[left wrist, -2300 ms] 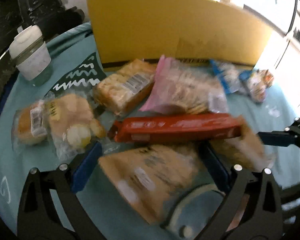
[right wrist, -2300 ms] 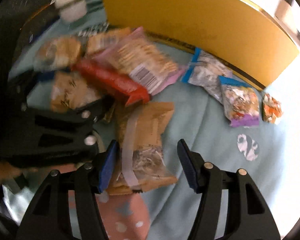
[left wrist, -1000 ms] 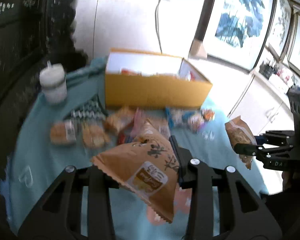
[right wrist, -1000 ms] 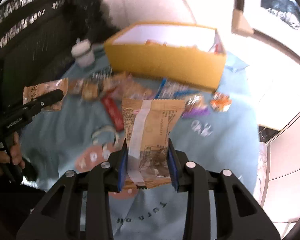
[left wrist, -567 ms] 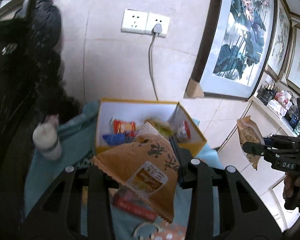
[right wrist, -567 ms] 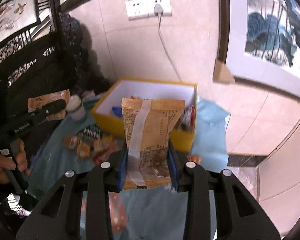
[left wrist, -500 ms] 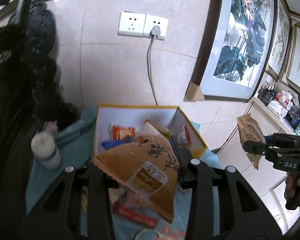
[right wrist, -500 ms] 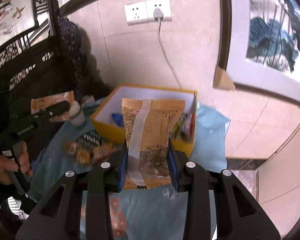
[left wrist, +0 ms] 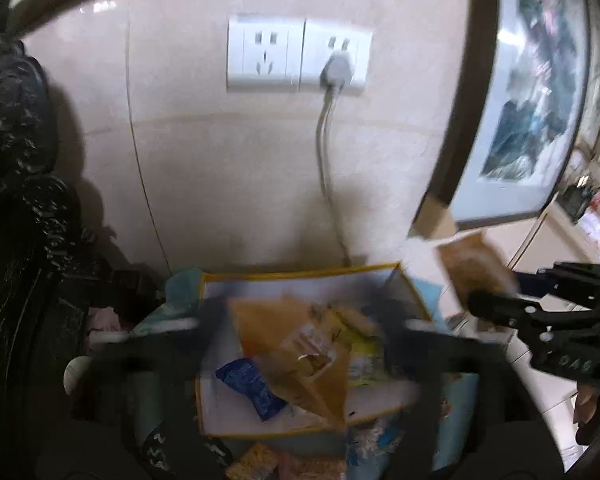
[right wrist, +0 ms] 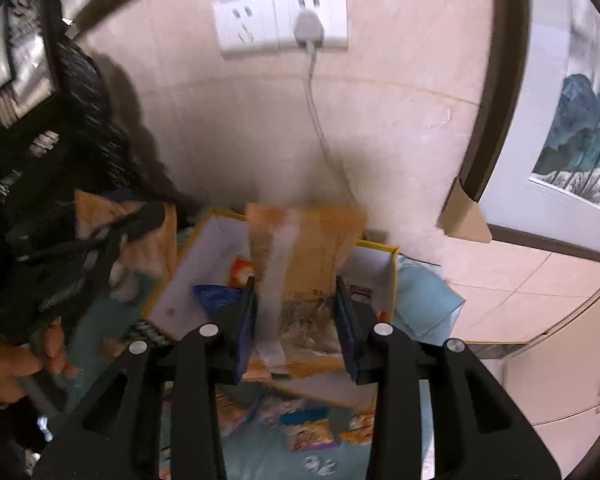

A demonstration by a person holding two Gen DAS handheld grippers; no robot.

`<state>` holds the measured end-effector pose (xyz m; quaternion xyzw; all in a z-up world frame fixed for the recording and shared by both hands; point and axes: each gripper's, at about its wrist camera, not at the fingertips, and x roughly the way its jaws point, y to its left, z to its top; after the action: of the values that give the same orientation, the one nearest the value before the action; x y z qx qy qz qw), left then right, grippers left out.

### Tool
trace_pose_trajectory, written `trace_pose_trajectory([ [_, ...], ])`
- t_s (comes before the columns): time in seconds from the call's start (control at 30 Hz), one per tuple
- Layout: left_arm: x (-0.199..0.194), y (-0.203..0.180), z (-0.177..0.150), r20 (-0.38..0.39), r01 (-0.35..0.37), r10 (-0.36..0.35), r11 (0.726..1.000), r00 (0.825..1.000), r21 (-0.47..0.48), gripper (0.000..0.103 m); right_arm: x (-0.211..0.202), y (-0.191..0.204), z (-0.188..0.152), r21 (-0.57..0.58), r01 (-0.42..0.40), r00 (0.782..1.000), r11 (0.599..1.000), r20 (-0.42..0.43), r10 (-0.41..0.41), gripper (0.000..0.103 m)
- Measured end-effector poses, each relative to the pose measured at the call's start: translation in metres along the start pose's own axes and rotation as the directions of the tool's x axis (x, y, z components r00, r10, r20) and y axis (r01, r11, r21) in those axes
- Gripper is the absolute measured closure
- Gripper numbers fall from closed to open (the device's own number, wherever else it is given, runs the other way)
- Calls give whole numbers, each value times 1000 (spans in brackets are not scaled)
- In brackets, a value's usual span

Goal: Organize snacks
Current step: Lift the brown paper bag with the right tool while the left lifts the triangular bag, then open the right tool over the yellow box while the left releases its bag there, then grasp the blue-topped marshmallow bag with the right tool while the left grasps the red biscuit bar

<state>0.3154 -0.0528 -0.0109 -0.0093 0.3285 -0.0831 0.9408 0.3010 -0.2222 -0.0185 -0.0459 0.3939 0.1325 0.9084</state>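
My left gripper (left wrist: 304, 344) is blurred by motion and shut on a tan snack bag (left wrist: 300, 352), held over the open yellow box (left wrist: 300, 274). The box holds a blue packet (left wrist: 252, 388) and yellowish packets. My right gripper (right wrist: 298, 320) is shut on another tan snack bag (right wrist: 308, 248) with a pale strip, held above the same yellow box (right wrist: 376, 246). The right gripper and its bag (left wrist: 476, 268) show at the right of the left wrist view. The left gripper and its bag (right wrist: 148, 240) show at the left of the right wrist view.
The box stands on a teal cloth (right wrist: 424, 300) against a tiled wall with a socket and a plugged cable (right wrist: 312, 32). Loose snack packets (right wrist: 312, 432) lie in front of the box. A dark carved chair (left wrist: 20, 200) is at the left, a framed picture (left wrist: 532, 100) at the right.
Both grippers have moved forward with their bags, closer to the box and the wall. The left wrist view is now blurred by fast motion.
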Motion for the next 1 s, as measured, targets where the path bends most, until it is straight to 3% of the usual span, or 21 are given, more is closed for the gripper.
trace_pose_trajectory([
  [0.07,8,6,-9,-12,-47,46,999,999,-18,2,15,1,-4,-38,69,997,997,-17,-70,46],
  [0.1,11,9,-15,-21,-42,42,999,999,-23,2,18,0,-10,-48,81,997,996,-15,-82,45],
  [0.2,13,19,-54,-56,-59,58,998,997,-12,2,21,-6,-37,-52,41,999,998,-25,-42,44],
  [0.37,5,26,-155,-102,-8,3,998,995,-55,2,32,-16,-130,-29,-37,994,999,-106,34,44],
  [0.47,8,15,-221,-181,-8,3,1000,983,-25,2,59,-16,-191,-48,8,977,999,-211,-18,44],
  [0.57,18,6,-269,-265,-28,26,1000,964,-6,2,75,-16,-219,-48,30,968,998,-246,-41,44],
  [0.73,34,3,-287,-286,-70,65,998,956,-7,3,97,-10,-228,-56,52,958,997,-279,-66,44],
  [0.9,44,2,-292,-296,-60,42,997,954,-53,3,115,-4,-225,-82,62,954,995,-289,-84,44],
  [1.0,53,-5,-309,-332,-89,75,996,940,-26,2,128,-2,-226,-89,84,947,992,-304,-107,43],
])
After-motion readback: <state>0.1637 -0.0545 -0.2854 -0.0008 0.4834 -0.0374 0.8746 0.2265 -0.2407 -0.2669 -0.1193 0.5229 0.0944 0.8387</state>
